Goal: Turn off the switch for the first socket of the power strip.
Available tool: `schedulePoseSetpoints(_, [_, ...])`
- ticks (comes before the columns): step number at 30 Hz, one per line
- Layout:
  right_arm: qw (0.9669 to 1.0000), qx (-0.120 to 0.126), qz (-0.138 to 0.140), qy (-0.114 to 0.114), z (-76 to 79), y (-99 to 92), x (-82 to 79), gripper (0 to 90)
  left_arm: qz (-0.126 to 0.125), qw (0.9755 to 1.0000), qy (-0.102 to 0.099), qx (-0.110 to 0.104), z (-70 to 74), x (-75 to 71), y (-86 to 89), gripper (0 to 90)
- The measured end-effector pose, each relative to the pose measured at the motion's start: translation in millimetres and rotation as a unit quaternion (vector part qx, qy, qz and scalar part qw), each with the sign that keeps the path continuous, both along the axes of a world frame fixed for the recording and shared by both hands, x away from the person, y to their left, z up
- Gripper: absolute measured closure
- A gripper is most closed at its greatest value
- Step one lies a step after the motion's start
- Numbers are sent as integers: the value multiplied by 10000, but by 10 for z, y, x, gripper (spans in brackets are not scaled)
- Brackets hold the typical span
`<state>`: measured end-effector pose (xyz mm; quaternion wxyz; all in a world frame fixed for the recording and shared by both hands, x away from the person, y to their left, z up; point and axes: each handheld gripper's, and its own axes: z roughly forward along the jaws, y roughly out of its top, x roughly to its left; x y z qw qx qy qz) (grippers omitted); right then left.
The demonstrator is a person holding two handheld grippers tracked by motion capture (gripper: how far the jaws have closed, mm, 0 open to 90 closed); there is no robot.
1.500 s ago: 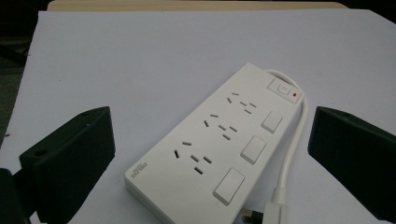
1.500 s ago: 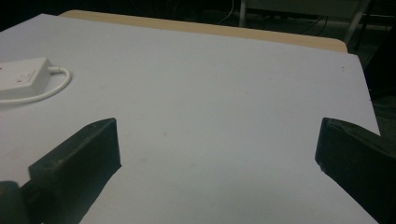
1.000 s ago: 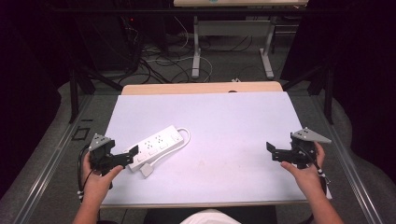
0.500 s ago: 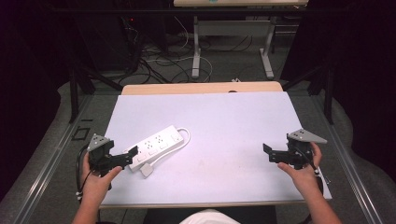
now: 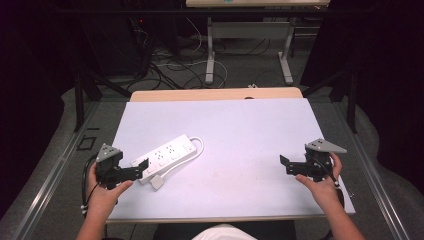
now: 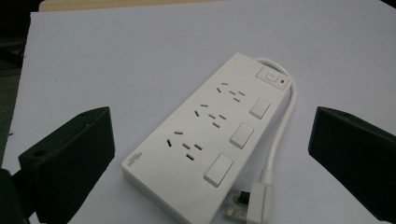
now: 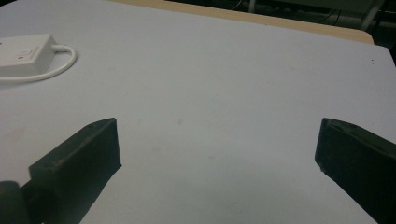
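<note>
- Two claws sit low over the tabletop (image 5: 235, 125), both with jaws spread wide and holding nothing.
- Left claw (image 5: 141, 167) is at 8 o'clock, its tips just beside the strip (image 5: 165, 156).
- Strip lies flat, plug (image 6: 254, 205) by its near end.
- Right claw (image 5: 285, 165) is at 4 o'clock, well apart.

White power strip (image 6: 205, 140) between spread jaws

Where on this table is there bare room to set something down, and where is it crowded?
Free: the wide stretch of white table between the power strip and the right gripper, and the far strip up to the wooden edge. Crowded: the near left corner, where the power strip, its looped cable and plug lie just ahead of the open left gripper.
</note>
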<state>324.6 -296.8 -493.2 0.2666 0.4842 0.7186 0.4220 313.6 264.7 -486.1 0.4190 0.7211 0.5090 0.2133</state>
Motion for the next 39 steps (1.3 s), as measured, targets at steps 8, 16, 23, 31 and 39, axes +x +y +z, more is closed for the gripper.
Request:
schedulePoseSetpoints(8, [10000, 13, 61, -56, -44, 39, 21, 0, -202, 9996, 154, 129, 13, -5, -55, 39])
schedulePoseSetpoints(16, [10000, 32, 63, -20, -61, 66, 22, 0, -321, 9987, 330, 222, 25, -2, -105, 58])
schedulePoseSetpoints(23, [10000, 27, 81, -20, -59, 87, 23, 0, -344, 9985, 401, 172, 80, 19, -125, 109])
schedulePoseSetpoints(31, [9999, 29, 104, 59, -78, 123, 24, 0, -326, 9986, 364, 179, 121, 49, -154, 185])
schedulePoseSetpoints(39, [9998, 37, 135, 126, -93, 166, 21, 0, -230, 9987, 387, 229, 218, 68, -134, 297])
